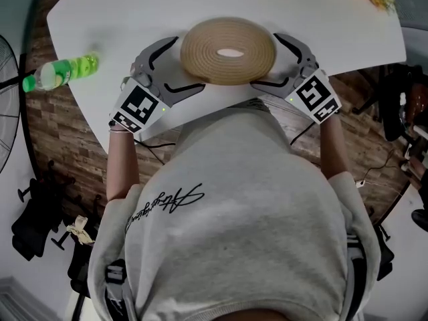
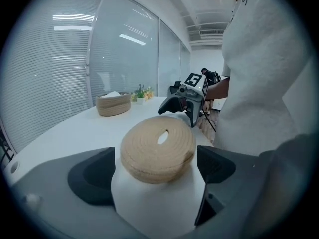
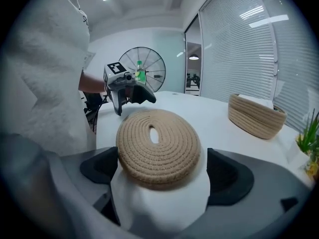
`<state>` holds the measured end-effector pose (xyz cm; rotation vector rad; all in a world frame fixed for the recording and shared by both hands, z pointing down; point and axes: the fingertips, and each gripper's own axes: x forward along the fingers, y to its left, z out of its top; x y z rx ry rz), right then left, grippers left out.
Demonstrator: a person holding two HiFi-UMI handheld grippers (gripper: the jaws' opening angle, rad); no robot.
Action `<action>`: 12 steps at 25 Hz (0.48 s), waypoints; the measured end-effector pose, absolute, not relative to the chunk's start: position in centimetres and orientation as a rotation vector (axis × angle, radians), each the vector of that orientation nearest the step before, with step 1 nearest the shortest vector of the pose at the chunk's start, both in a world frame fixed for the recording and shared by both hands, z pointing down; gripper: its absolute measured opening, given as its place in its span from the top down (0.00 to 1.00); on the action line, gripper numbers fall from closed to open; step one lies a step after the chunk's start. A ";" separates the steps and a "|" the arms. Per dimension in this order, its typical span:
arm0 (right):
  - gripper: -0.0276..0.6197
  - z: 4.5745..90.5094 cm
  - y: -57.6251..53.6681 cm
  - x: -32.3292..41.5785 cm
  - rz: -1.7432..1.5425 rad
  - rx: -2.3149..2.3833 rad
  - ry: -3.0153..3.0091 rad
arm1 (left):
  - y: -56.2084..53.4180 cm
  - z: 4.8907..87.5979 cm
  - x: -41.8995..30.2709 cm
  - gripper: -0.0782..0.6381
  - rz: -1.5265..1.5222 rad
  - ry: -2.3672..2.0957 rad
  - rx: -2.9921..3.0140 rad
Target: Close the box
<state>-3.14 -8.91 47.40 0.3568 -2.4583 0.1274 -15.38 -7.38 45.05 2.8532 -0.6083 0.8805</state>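
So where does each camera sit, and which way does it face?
Head view: on the person's head, looking down at the woven lid on the table; shirt, left gripper, right gripper show.
Left gripper view: on the left gripper, along its open fingers, across the lid to the right gripper; shirt at right.
Right gripper view: on the right gripper, across the lid to the left gripper; shirt at left.
Shared: the woven basket, both gripper views.

Left gripper [image 1: 187,64] and right gripper [image 1: 266,60] block the box's [image 1: 227,49] sides. Open table [image 1: 134,9] lies beyond; a bottle [image 1: 63,72] lies well left.
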 end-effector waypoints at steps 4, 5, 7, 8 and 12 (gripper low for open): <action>0.11 47.9 -9.0 -3.1 0.156 0.354 -2.460 | -7.3 46.1 -15.3 0.20 0.937 -0.563 2.838; 0.11 48.0 -9.0 -3.2 0.159 0.349 -2.459 | -7.3 46.3 -15.3 0.20 0.952 -0.548 2.837; 0.10 48.1 -9.0 -3.3 0.172 0.338 -2.457 | -7.3 46.8 -15.3 0.20 0.989 -0.515 2.836; 0.10 48.2 -9.0 -3.4 0.181 0.331 -2.455 | -7.3 47.1 -15.2 0.20 1.006 -0.500 2.836; 0.10 49.2 -8.5 -3.5 0.162 0.273 -2.414 | -7.4 47.6 -14.7 0.20 1.005 -0.466 2.829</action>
